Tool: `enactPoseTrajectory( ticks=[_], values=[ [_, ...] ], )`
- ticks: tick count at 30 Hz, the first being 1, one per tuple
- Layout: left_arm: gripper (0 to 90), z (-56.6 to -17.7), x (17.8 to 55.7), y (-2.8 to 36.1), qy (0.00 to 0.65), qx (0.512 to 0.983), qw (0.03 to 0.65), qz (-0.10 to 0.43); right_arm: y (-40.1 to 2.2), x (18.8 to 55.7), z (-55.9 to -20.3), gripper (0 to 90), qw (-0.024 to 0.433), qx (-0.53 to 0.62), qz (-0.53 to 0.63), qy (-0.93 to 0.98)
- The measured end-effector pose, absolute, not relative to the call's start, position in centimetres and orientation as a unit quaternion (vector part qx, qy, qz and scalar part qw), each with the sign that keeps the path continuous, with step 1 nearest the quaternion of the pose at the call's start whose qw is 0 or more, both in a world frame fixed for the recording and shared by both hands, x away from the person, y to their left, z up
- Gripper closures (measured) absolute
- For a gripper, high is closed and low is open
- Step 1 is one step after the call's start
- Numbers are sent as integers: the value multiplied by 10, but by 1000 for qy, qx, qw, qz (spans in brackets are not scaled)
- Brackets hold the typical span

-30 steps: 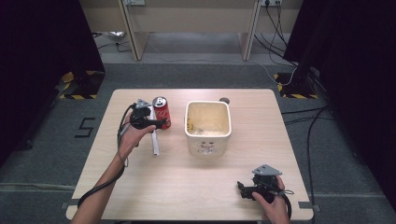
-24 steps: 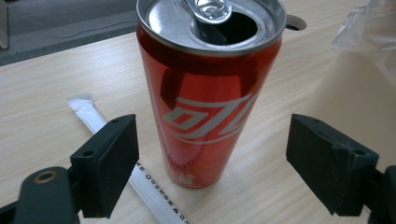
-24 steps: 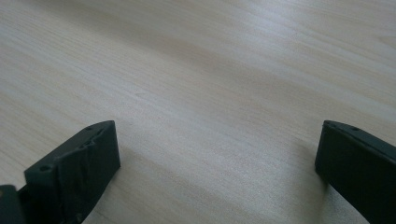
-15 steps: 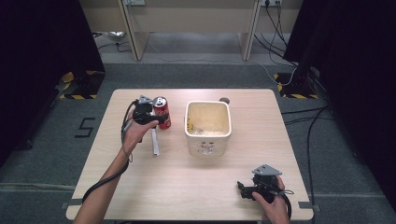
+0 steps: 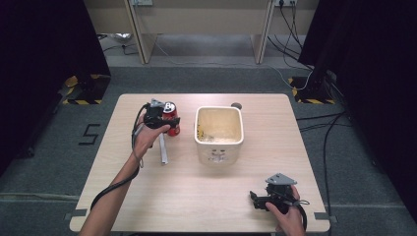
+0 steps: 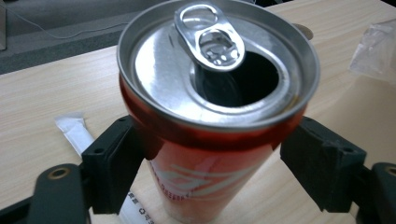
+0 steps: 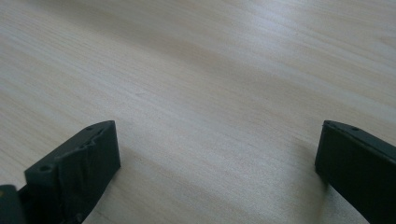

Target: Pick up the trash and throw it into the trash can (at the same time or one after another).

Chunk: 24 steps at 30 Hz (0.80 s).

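High view, can: A red can (image 5: 170,118) stood upright at left of centre on the table (image 5: 147,206), with the left gripper (image 5: 166,119) at it.
High view, tub: A cream tub (image 5: 219,133) sat at mid-frame, near the can but apart from it.
High view, packet: A thin white packet (image 5: 162,150) lay just below the can.
High view, right gripper: The right gripper (image 5: 254,198) rested low at lower right of the frame, well apart from everything else.
Left gripper view, can: The opened can (image 6: 210,116) filled the centre of the frame, its mouth dark; whether it held liquid could not be told.
Left gripper view, jaws: They stood one on each side of the can; the left jaw looked to touch it, while a thin gap showed at the right, so no firm hold was seen.
Left gripper view, risk: A squeeze might dent the thin wall, and a tilt could spill through the open mouth.
Right gripper view, jaws: They stood wide apart over bare table (image 7: 210,70), holding nothing.
Right gripper view, risk: Little here; the idle gripper could not steady a tipping can.
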<state>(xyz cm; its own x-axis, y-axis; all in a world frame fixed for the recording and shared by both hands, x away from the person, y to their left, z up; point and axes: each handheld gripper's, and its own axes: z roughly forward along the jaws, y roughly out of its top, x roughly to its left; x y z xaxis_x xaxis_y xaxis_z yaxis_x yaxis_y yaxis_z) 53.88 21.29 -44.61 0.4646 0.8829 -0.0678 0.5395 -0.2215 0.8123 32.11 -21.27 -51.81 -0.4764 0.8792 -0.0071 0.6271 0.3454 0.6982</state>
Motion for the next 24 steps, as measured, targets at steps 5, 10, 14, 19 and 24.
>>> enactPoseTrajectory(
  ticks=[5,10,14,19,24],
  values=[
    [284,-448,542,213,471,754,406,212,-213,321,-518,2,196,473,322,796],
    [330,-449,543,212,463,758,401,224,-213,321,-518,2,196,473,322,797],
    [338,-447,540,212,458,760,399,230,-213,321,-518,2,196,473,322,797],
    [342,-439,533,214,446,766,400,232,-213,321,-518,2,196,473,322,797],
    [344,-428,525,216,438,770,411,215,-213,321,-518,2,196,473,322,797]
  ],
)
